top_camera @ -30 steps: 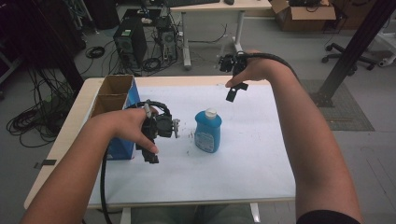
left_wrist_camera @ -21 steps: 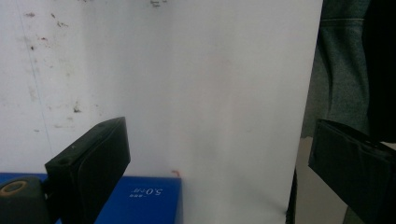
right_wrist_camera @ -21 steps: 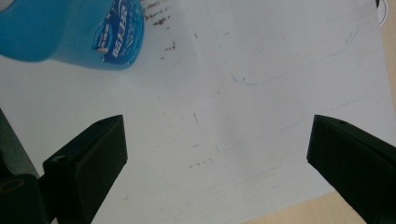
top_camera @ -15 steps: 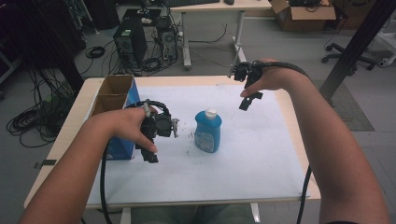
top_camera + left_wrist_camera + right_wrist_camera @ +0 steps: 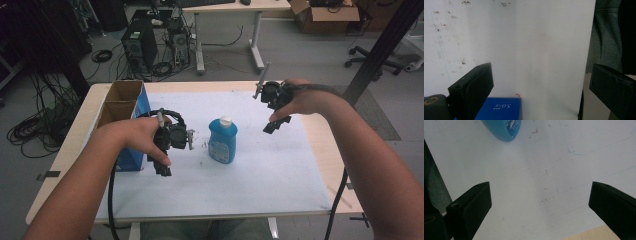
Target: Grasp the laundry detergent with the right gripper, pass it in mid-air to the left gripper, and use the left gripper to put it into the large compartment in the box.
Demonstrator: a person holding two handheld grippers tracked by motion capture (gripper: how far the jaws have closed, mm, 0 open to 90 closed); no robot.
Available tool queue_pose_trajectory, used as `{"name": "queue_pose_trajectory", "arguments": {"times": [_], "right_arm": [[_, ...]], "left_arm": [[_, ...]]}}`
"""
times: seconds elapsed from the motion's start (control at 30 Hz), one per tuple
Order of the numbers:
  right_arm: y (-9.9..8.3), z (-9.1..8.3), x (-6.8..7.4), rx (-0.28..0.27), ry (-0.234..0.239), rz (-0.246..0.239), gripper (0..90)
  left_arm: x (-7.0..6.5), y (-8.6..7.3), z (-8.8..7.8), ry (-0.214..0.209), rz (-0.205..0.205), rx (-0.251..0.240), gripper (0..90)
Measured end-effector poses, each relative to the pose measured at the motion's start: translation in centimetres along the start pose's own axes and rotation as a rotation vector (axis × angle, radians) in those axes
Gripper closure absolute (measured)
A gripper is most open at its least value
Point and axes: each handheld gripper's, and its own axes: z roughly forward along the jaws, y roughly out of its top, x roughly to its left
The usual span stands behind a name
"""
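High view: blue bottle [image 5: 222, 140] upright between grippers; gripper views: jaws spread, empty.

- The bottle [image 5: 222, 141] looks like smooth blue plastic with a slight gloss, a paper-like printed label on its front and a white plastic cap.
- The bench [image 5: 320, 135] shows a pale wood-look edge with a matt finish.
- A white sheet [image 5: 260, 170] covers its top; it looks matt and smooth, like paper or thin plastic, and is flecked with small dark scuffs and faint pen lines.
- The box [image 5: 123, 102] has raw brown cardboard inside and a printed blue outer face with a faint sheen.
- The left claw [image 5: 541, 92] has matt black plastic jaws with a fine grain.
- The right claw [image 5: 540, 206] has the same dull black plastic.
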Motion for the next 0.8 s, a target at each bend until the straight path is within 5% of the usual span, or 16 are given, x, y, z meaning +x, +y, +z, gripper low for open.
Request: {"name": "queue_pose_trajectory", "arguments": {"times": [0.37, 0.8], "right_arm": [[-2.2, 2.7, 1.7, -0.106, 0.009, -0.005, 4.1], [-3.1, 6.5, 3.8, -0.325, -0.028, 0.030, 3.7]], "left_arm": [[-0.1, -0.1, -0.1, 0.004, 0.000, -0.005, 5.7], [-0.3, 0.2, -0.1, 0.006, -0.001, -0.004, 5.7]]}}
